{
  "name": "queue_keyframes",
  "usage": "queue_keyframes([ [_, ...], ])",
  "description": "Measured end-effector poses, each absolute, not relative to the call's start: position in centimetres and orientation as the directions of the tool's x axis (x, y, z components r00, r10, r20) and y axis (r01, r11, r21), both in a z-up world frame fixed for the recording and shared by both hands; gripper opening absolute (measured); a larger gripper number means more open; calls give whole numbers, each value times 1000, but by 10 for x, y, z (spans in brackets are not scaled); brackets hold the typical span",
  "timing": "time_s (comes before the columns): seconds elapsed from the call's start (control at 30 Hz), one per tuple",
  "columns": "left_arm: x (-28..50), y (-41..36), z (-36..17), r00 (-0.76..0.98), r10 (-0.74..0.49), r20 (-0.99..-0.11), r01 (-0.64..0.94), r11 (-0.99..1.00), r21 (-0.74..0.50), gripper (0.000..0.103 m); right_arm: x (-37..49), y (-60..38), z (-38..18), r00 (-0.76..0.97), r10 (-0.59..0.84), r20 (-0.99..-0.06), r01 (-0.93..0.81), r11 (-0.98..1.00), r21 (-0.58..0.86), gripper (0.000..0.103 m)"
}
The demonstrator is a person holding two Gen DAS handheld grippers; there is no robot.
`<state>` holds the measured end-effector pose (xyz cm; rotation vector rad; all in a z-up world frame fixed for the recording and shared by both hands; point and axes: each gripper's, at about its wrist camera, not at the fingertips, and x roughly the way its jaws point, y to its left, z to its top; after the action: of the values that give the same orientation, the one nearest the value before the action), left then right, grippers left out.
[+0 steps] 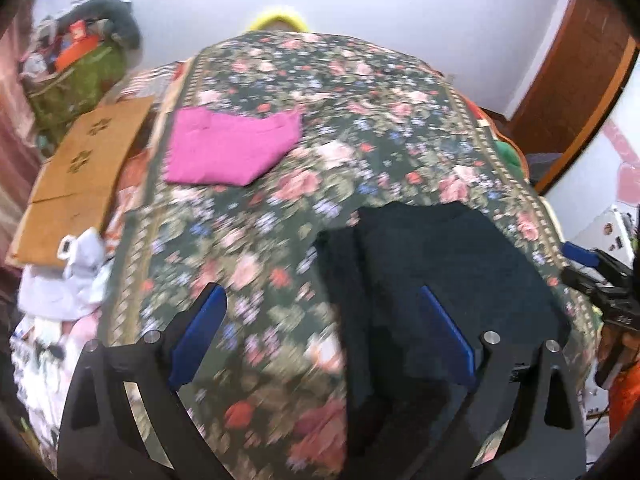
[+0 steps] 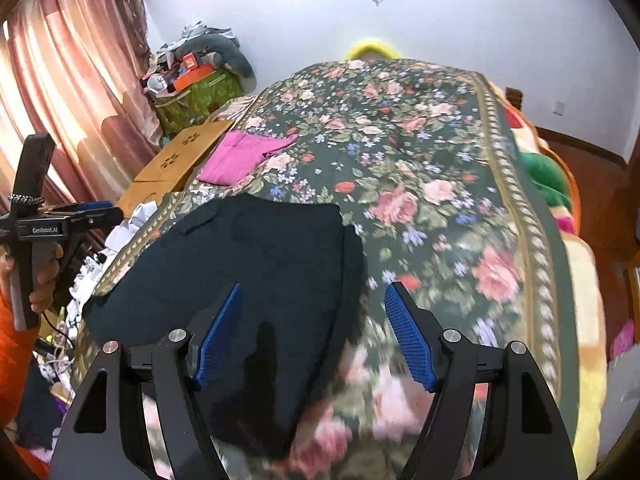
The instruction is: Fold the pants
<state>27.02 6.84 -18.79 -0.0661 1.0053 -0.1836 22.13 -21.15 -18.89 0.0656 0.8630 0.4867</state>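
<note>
Dark navy pants (image 1: 440,264) lie folded into a compact block on the floral bedspread (image 1: 304,92); they also show in the right wrist view (image 2: 256,276). My left gripper (image 1: 322,300) is open and empty, hovering above the pants' left edge. My right gripper (image 2: 314,298) is open and empty, above the pants' right edge. The left gripper also shows at the left of the right wrist view (image 2: 94,210). A folded pink garment (image 1: 232,146) lies farther up the bed on the left, also in the right wrist view (image 2: 244,156).
A brown cardboard box (image 1: 80,168) and a pile of light clothes (image 1: 68,280) lie along the bed's left side. A green bag heaped with items (image 2: 196,96) stands by the pink curtains (image 2: 60,92). Bright blankets (image 2: 548,176) hang at the bed's right side.
</note>
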Motion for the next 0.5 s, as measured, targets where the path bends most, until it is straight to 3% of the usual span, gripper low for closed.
queue_keyframes([
  [0.3, 328, 28, -228, 367, -279, -887, 188, 957, -223, 70, 292, -204, -226, 435, 453, -778, -354, 881, 316, 64],
  [0.5, 346, 17, -253, 269, -341, -901, 212, 933, -290, 69, 315, -204, -255, 333, 490, -806, -327, 861, 389, 59],
])
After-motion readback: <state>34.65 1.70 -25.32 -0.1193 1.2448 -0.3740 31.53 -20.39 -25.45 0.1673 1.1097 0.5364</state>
